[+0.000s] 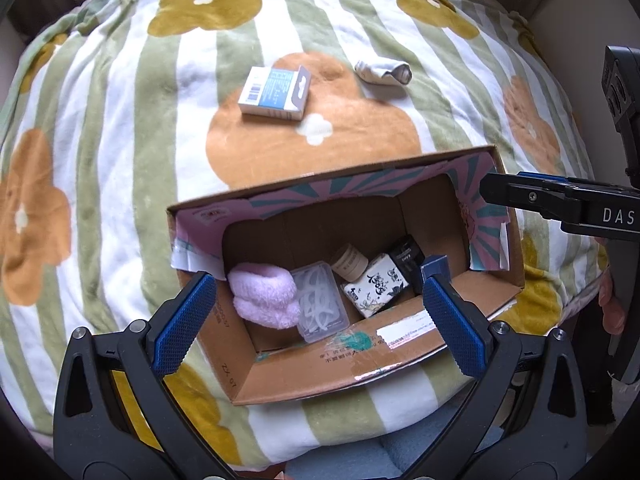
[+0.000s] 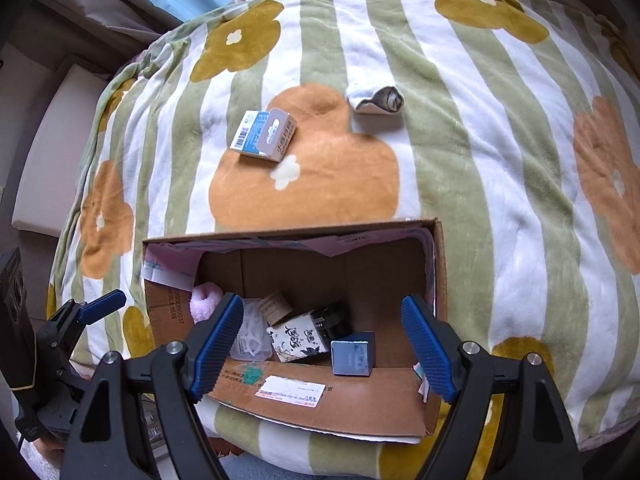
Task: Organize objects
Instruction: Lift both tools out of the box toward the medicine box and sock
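Note:
An open cardboard box (image 1: 332, 364) (image 2: 320, 400) rests on a flowered blanket. Inside lie a pink fluffy sock (image 1: 264, 294), a clear plastic case (image 1: 320, 304), a tan cylinder (image 1: 351, 265), a white patterned packet (image 1: 378, 290) (image 2: 298, 340), a black box (image 1: 406, 258) and a grey-blue cube (image 2: 353, 353). Beyond the box, on the blanket, sit a blue-and-white carton (image 1: 275, 94) (image 2: 264, 135) and a rolled grey-white sock (image 1: 384, 72) (image 2: 376, 100). My left gripper (image 1: 316, 316) hangs open over the box, empty. My right gripper (image 2: 322, 350) is open above the box too, nothing between its fingers.
The blanket (image 1: 120, 140) (image 2: 500, 160) drapes over a rounded cushion and falls away at its edges. The right gripper (image 1: 560, 204) reaches in from the right of the left wrist view. A pale floor or bench (image 2: 52, 160) lies far left.

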{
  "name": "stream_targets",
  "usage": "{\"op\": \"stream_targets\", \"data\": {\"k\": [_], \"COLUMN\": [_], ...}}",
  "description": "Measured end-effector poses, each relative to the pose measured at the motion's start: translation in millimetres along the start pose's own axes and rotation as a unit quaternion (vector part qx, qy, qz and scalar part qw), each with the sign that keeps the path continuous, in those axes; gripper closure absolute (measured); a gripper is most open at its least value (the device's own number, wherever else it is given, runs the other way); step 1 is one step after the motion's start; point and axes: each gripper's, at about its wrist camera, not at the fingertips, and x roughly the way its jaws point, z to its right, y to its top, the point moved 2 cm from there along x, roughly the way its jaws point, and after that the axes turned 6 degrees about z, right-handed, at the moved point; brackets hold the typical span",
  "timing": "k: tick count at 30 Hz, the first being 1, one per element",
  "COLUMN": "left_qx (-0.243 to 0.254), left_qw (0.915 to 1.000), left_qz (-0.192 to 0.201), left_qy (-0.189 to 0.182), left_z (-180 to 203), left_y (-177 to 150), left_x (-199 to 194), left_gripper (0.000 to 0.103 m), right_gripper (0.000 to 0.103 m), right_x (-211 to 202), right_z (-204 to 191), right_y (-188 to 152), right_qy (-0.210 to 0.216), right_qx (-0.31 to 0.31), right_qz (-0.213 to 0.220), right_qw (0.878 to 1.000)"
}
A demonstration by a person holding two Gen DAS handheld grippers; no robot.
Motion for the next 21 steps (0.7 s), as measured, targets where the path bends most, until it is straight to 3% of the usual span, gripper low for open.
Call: {"op": "stream_targets", "data": {"k": [7, 8, 10, 21], "left_qx": [0.003, 0.004, 0.000, 0.015], "left_qw": [0.9997, 0.9995, 0.9991, 0.9989], "left_qz": [0.019, 0.024, 0.034, 0.038], "left_qy": [0.016, 0.021, 0.025, 0.025], "left_z": [-6.6, -7.4, -12.0, -23.7], "left_y": [29.6, 34.2, 45.9, 107.6], "left_x": [-7.1, -8.4, -8.2, 16.8], "left_gripper": [0.000, 0.000, 0.000, 0.000], "right_gripper": [0.023, 0.019, 0.001, 0.001], "right_x": [-4.4, -4.1, -3.3, 8.7], "right_z": [-4.4, -4.2, -2.1, 4.4], "right_y": [22.4, 25.9, 33.7, 80.7], "right_qy": [-0.030, -0.033, -0.034, -0.051], "right_qx": [0.032, 0.036, 0.037, 0.042], "right_qz": [0.017, 0.019, 0.022, 0.048], "right_qw": [0.999, 0.999, 0.998, 0.997]}}
